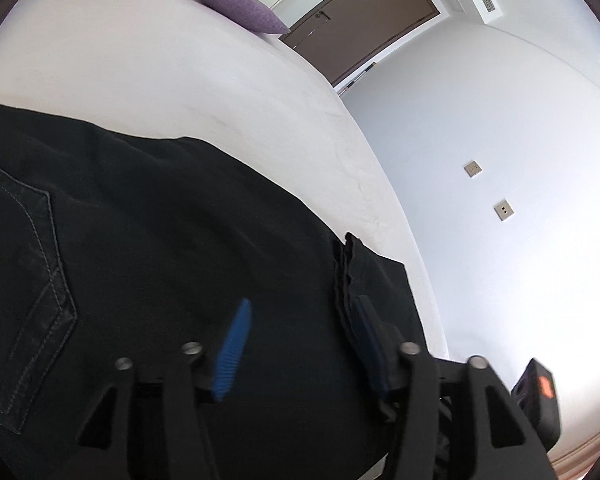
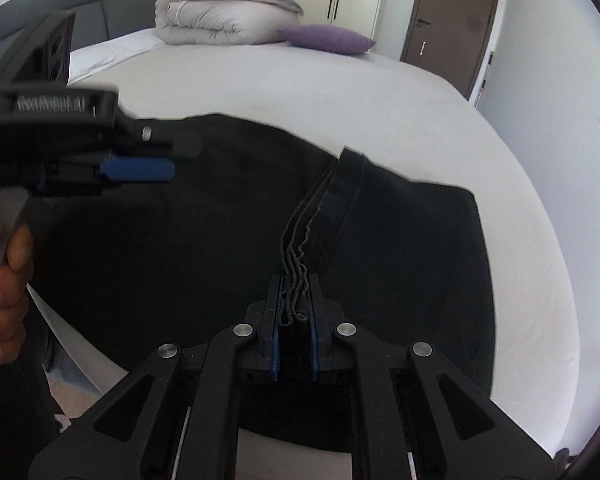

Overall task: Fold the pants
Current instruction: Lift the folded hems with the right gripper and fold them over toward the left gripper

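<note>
Black pants (image 2: 220,220) lie spread flat on the white bed (image 2: 380,92), back pocket with pale stitching (image 1: 40,280) showing, stacked hem edges bunched up in a ridge. Right gripper (image 2: 294,300) is clamped on that hem stack; left gripper (image 1: 300,344) has fingers spread wide over the fabric, gripping nothing. Near edge of the pants is cut off behind the gripper bodies; dark cloth hides fold lines.
</note>
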Demonstrator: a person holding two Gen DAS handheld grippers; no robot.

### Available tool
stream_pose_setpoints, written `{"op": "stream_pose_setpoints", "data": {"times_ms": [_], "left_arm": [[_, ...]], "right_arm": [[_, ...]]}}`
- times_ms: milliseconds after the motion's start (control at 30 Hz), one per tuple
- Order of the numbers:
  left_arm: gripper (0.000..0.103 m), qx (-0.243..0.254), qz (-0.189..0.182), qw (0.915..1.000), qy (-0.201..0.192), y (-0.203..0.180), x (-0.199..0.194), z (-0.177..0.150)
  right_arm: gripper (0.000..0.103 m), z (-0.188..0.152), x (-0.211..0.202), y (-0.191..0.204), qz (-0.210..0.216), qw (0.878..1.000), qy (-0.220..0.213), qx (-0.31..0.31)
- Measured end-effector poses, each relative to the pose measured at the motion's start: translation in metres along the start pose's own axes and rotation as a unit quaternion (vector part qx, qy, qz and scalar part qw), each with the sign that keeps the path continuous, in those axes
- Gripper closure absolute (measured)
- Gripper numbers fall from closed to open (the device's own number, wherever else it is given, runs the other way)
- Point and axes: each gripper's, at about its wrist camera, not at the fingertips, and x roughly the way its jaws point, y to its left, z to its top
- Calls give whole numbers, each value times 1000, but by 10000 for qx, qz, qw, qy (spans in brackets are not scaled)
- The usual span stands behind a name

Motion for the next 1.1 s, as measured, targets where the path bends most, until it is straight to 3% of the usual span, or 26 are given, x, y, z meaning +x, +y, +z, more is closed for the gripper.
{"op": "stream_pose_setpoints", "data": {"times_ms": [100, 233, 400, 467, 533, 700, 800, 1100], "left_arm": [[19, -236, -178, 9995, 115, -4, 10, -2], [13, -244, -203, 9985, 444, -19, 31, -2], [12, -344, -235, 9975, 578, -25, 42, 3], [18, -354, -212, 9973, 610, -24, 41, 3], [47, -390, -105, 9968, 692, -16, 38, 4], [85, -511, -51, 9962, 697, 2, 26, 10], [91, -438, -42, 9972, 598, 10, 11, 16], [91, -405, 365, 9977, 404, 43, -25, 26]], "right_arm": [[94, -9, -8, 6, -54, 9999, -85, -71], [94, -19, -25, 9, -108, 9995, -256, -140], [94, -25, -53, 35, -132, 9974, -488, -510], [94, -28, -60, 47, -86, 9967, -510, -623], [94, -31, -66, 58, -22, 9962, -504, -704], [93, -30, -80, 91, 175, 9930, -598, -1004], [93, -32, -82, 101, 315, 9908, -584, -1181], [93, -31, -94, 151, 811, 9831, -500, -1564]]}}
